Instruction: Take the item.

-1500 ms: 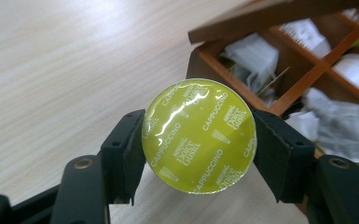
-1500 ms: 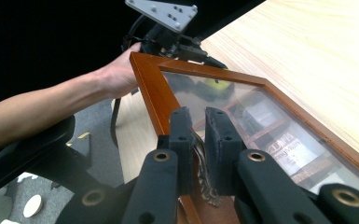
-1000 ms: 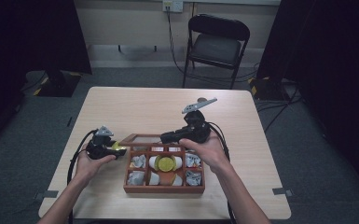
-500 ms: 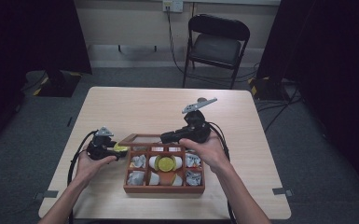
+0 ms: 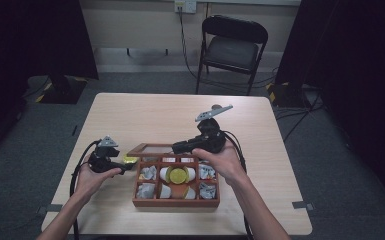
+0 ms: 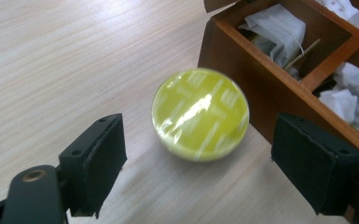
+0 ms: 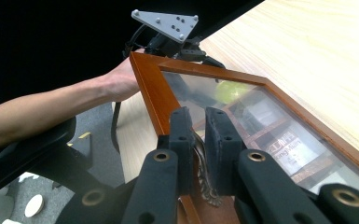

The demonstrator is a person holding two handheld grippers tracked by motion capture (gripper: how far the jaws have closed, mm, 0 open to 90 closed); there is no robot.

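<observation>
A round yellow capsule [image 6: 200, 114] lies on the wooden table just left of an open wooden tea box [image 5: 175, 200]. My left gripper [image 6: 205, 163] is open around the capsule. Its jaws have just been opening and neither pad touches it. In the high view the left gripper [image 5: 126, 164] rests at the box's left side with the capsule [image 5: 130, 159] at its tips. My right gripper [image 7: 199, 140] is shut on the front edge of the box's glass lid [image 7: 242, 93], at its metal clasp, and holds the lid [image 5: 152, 149] raised.
The box's compartments hold white wrapped tea bags [image 5: 147, 173] and another yellow capsule [image 5: 178, 175] in the middle. Bare table [image 5: 145, 115] stretches beyond the box. A folding chair [image 5: 232, 47] stands behind the table. The other forearm [image 7: 51, 107] shows in the right gripper view.
The left jaws have opened and let go of the yellow capsule, which now lies on the table beside the box. The right gripper and the lid have not moved.
</observation>
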